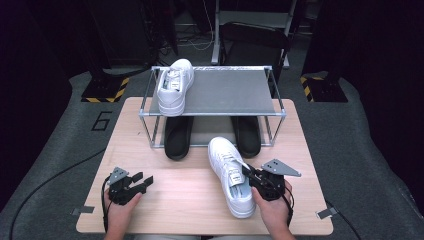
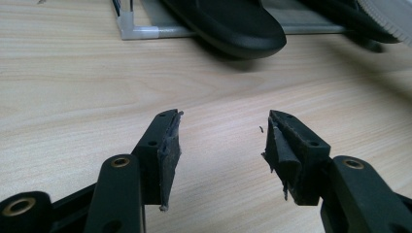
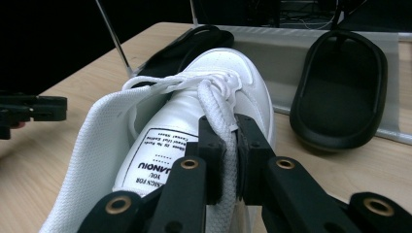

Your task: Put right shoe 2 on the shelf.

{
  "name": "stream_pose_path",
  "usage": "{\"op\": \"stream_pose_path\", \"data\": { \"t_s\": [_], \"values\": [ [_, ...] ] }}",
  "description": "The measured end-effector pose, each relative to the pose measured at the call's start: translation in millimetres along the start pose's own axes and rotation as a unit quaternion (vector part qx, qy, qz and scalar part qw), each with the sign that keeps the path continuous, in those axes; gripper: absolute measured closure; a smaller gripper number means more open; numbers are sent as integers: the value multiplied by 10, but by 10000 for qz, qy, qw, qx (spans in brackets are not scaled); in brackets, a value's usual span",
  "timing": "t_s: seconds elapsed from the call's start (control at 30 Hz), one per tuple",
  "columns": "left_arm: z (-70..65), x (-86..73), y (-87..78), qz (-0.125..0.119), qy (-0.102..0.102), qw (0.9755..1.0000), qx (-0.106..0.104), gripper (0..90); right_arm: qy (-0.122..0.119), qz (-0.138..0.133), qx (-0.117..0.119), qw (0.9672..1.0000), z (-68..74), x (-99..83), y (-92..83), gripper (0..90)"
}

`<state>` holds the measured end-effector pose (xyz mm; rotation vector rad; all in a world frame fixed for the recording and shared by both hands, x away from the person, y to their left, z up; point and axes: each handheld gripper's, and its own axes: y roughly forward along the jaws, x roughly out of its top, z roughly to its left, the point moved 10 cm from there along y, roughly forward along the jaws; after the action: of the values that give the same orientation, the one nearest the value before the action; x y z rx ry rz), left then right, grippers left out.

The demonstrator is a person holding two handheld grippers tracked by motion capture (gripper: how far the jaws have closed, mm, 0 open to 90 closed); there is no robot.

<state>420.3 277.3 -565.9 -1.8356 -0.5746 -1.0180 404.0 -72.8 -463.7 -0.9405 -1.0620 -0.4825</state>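
Wooden counter (image 1: 190, 195) carries a rack (image 1: 220, 92); the right tool (image 3: 232, 145) clamps a white sneaker (image 1: 230, 175) by its laces, while the left tool (image 2: 221, 141) rests released.

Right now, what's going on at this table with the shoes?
A person is working with a handheld gripper in each hand. The right gripper is shut on a lace of the white sneaker lying on the table in front of the shoe rack. The left gripper is open over bare tabletop, holding nothing. A second white sneaker sits on the rack's top shelf, and two black slides rest on the bottom level.
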Motion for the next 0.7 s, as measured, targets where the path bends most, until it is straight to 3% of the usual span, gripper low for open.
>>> {"op": "stream_pose_path", "data": {
  "t_s": [0.17,0.7],
  "values": [
    [11,-1,-4,6,-9,10000,16,450,37,-48,139,9999,28,73,-48,827],
    [10,-8,-2,-12,-25,10000,47,445,-71,-58,253,9996,48,273,-176,826]
  ]
}}
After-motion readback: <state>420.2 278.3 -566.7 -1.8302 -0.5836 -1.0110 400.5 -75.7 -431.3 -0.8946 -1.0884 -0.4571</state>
